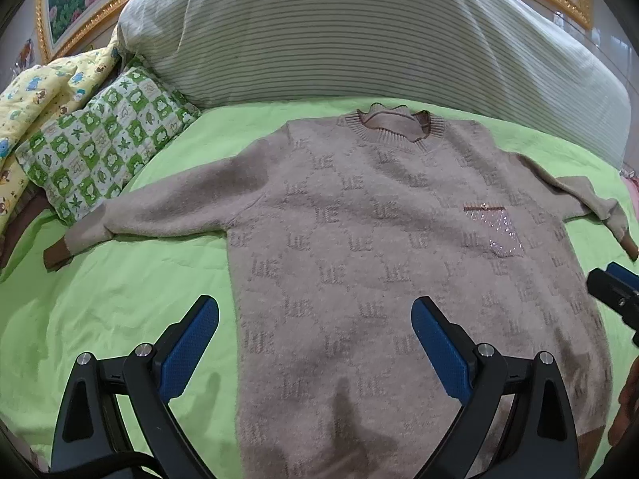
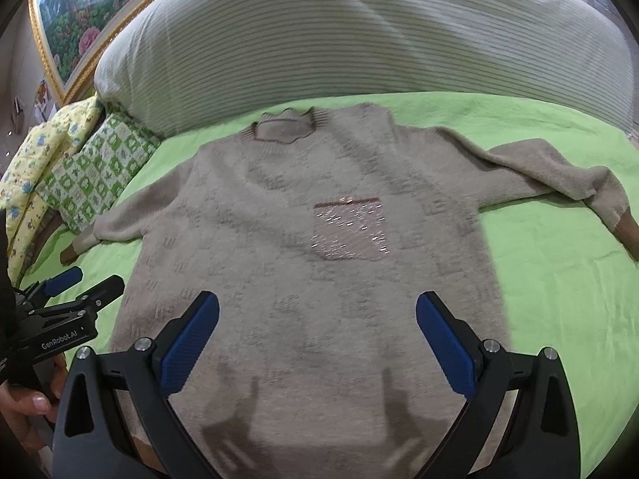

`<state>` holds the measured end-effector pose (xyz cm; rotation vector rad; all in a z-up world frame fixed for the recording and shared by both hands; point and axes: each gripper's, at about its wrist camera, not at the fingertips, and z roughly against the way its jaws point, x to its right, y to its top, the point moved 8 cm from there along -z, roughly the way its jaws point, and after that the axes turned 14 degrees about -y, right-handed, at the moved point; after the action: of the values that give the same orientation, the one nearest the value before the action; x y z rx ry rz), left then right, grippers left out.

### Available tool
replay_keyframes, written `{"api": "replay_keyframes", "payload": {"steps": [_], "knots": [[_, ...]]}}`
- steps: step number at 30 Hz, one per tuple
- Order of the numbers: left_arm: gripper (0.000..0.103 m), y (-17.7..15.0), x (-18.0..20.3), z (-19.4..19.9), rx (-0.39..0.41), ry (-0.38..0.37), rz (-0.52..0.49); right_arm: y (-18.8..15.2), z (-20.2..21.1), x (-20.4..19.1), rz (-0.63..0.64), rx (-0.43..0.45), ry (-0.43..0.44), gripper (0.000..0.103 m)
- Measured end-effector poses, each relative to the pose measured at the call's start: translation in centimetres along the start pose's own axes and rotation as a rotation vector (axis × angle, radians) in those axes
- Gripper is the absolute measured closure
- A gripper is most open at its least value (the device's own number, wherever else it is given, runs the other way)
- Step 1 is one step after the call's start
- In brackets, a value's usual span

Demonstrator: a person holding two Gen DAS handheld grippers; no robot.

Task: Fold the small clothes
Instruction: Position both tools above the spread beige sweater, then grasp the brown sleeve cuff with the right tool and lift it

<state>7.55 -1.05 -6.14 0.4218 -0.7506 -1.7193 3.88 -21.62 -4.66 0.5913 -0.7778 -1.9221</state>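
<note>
The left gripper had black, angular plastic arms with cut-out slots, round silver screw heads at the joints, and blue textured pads on the inner faces of its fingers; a black cable curled beneath its left arm. The right gripper was built the same, black with silver screws and blue ribbed pads. Seen from the right wrist, the left gripper's body bore white "GenRobot.AI" lettering, and the bare-skinned hand under it showed a pale thumbnail.

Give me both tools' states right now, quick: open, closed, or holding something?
Left tool: open, holding nothing, above the sweater.
Right tool: open, holding nothing, also above the sweater.
</note>
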Motion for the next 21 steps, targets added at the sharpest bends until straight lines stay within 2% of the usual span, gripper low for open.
{"api": "replay_keyframes", "payload": {"steps": [8, 16, 18, 20, 21], "knots": [[0.005, 1.7, 0.7, -2.1, -0.012, 0.001, -0.018, 1.9, -0.3, 8.1, -0.088, 0.022, -0.085, 0.004], [0.005, 4.5, 0.9, -5.4, -0.026, -0.018, 0.012, 4.7, -2.2, 20.5, -0.124, 0.035, -0.279, 0.004], [0.005, 5.4, 0.8, -6.4, -0.026, -0.017, 0.019, 5.2, -3.2, 23.5, -0.121, 0.029, -0.318, 0.007], [0.005, 6.0, 0.7, -7.7, -0.041, -0.019, 0.024, 5.6, -4.5, 26.4, -0.106, 0.004, -0.370, 0.017], [0.005, 6.3, 0.8, -8.1, -0.044, -0.023, 0.027, 5.8, -5.2, 27.7, -0.098, -0.010, -0.388, 0.019]]}}
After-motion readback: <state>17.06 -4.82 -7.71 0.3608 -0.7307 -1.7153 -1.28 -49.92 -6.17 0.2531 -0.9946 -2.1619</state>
